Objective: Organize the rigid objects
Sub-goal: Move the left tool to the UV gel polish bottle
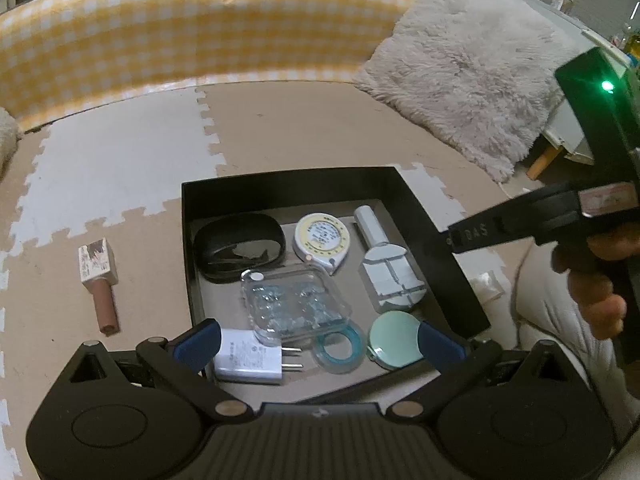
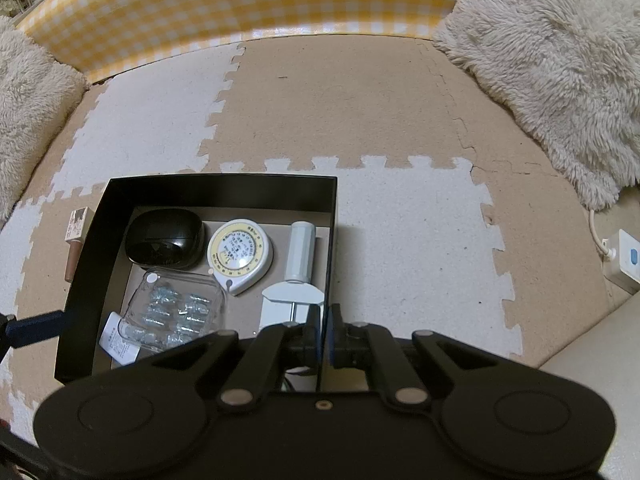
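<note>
Left wrist view: left gripper (image 1: 318, 340) jaws wide apart, empty, over the near end of the black box (image 1: 436, 236). The cosmetic tube (image 1: 100, 280) lies on the floor mat outside the box's left wall, long axis roughly toward the camera, box wall between.

Right wrist view: right gripper (image 2: 325, 320) jaws clamped on the box's right wall; tube (image 2: 76, 240) far side, so the left hand is nearer.

- Black box (image 1: 436, 216): the floor is crowded by a black case (image 1: 239, 252), a round tape measure (image 1: 320, 240), a clear plastic pack (image 1: 296, 304), a white tool (image 1: 390, 276), a charger (image 1: 250, 356), a tape ring (image 1: 340, 346) and a mint disc (image 1: 394, 338); only narrow gaps are left.
- Right wall: it is clamped by the right gripper (image 2: 324, 330), barring entry there.
- Foam mat (image 2: 360, 100): beyond the box it is seen bare, bounded by a gingham panel (image 2: 240, 4) and fluffy cushions (image 2: 560, 60).
- Left of the box: a small tube (image 1: 102, 280) lies on the mat.
</note>
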